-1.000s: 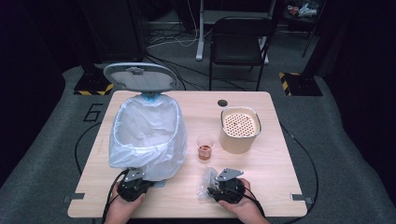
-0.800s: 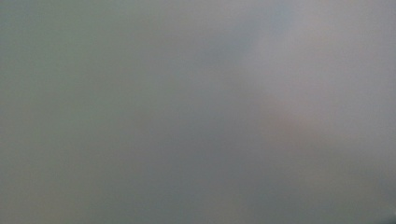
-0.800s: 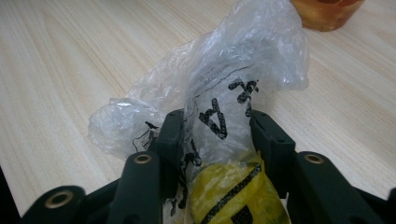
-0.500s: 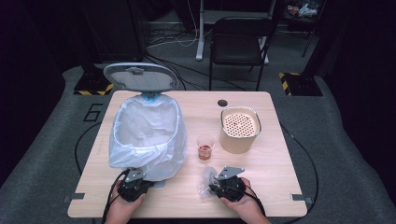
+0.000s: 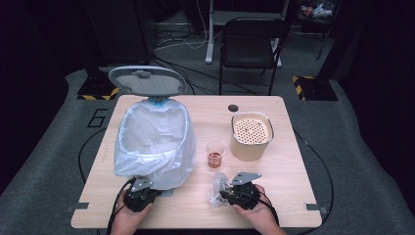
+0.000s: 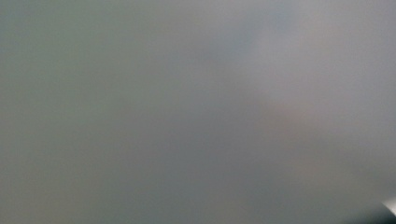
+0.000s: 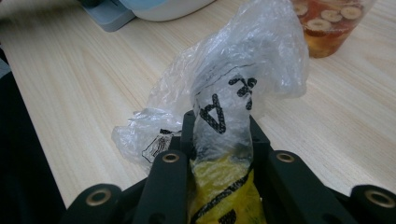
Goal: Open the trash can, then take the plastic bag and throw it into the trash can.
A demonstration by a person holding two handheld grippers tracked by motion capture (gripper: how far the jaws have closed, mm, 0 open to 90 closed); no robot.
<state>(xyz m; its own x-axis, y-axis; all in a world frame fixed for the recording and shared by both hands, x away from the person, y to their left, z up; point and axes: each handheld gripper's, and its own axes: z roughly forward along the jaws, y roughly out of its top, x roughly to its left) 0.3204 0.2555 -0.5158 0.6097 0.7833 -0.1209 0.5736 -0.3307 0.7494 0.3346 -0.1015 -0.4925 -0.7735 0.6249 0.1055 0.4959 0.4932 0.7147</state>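
A crumpled clear plastic wrapper (image 7: 252, 60) with black print and a yellow patch lies on the wooden table (image 5: 288, 196). My right gripper (image 7: 222, 126) has just been closing and now pinches the wrapper's near end between its jaws. In the high view that gripper (image 5: 224, 190) is at the front right, with the wrapper (image 5: 214, 185) bunched at its left tip. My left gripper (image 5: 139, 193) rests at the front left against the foot of the bag-lined bin (image 5: 154, 139). Its jaws are hidden, and the left gripper view is a grey blur.
A clear cup (image 5: 215, 154) of reddish drink stands just beyond the wrapper, close to the right gripper. A beige container (image 5: 251, 134) with a perforated top is behind it. The bin's lid (image 5: 147, 81) stands open at the back. A black chair (image 5: 249, 44) is beyond the table.
The wrapper is drawn in a little tighter at the right gripper's tip. Both hands stay almost where they were.
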